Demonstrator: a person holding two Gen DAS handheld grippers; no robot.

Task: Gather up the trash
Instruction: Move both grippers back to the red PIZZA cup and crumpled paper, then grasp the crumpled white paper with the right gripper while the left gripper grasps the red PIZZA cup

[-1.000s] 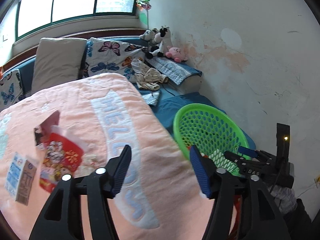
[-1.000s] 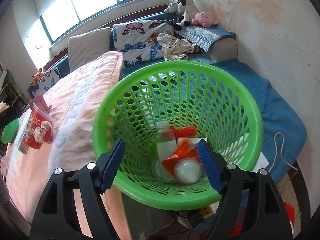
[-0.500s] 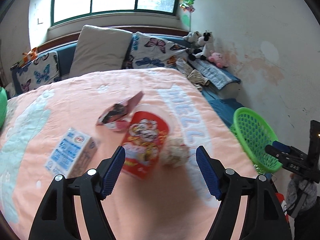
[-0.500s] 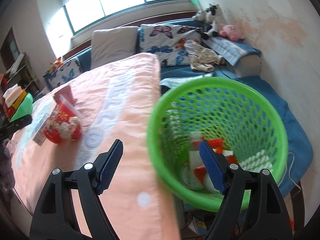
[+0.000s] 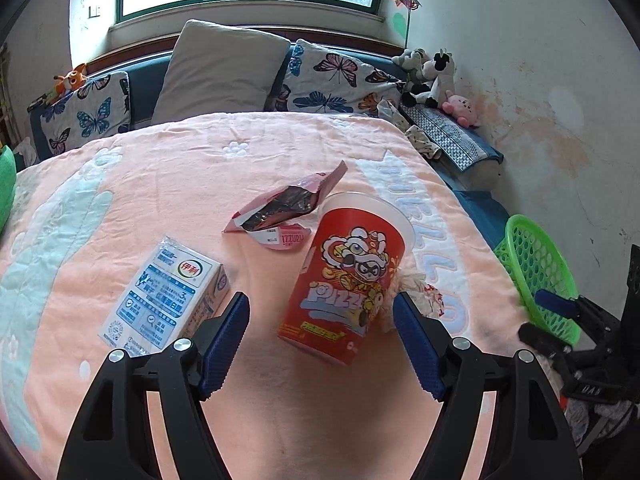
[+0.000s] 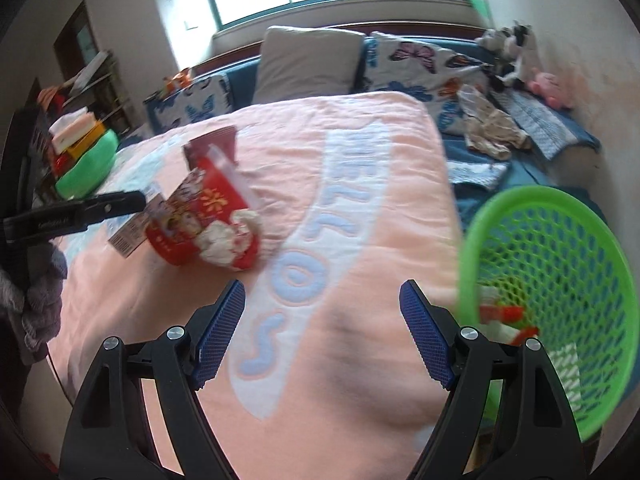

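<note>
A red paper cup (image 5: pixel 346 280) lies tilted on the pink blanket (image 5: pixel 160 184), with crumpled paper (image 5: pixel 420 298) at its right. A blue-white milk carton (image 5: pixel 166 296) lies left of it and a pink snack wrapper (image 5: pixel 288 204) behind. My left gripper (image 5: pixel 320 340) is open and empty, just short of the cup. My right gripper (image 6: pixel 322 336) is open and empty over the blanket's edge; the cup (image 6: pixel 200 220) is far left of it. The green mesh basket (image 6: pixel 560 264), with trash inside, is at its right and also shows in the left wrist view (image 5: pixel 536 272).
Pillows (image 5: pixel 224 68) and butterfly cushions (image 5: pixel 340 80) line the head of the bed. Plush toys (image 5: pixel 436 76) and clothes (image 6: pixel 492 132) lie along the stained wall. A green cushion (image 6: pixel 86 164) and shelves stand at the left.
My left gripper has swung left from the basket and closed in on the cup. My right gripper has swung left off the basket toward the blanket.
</note>
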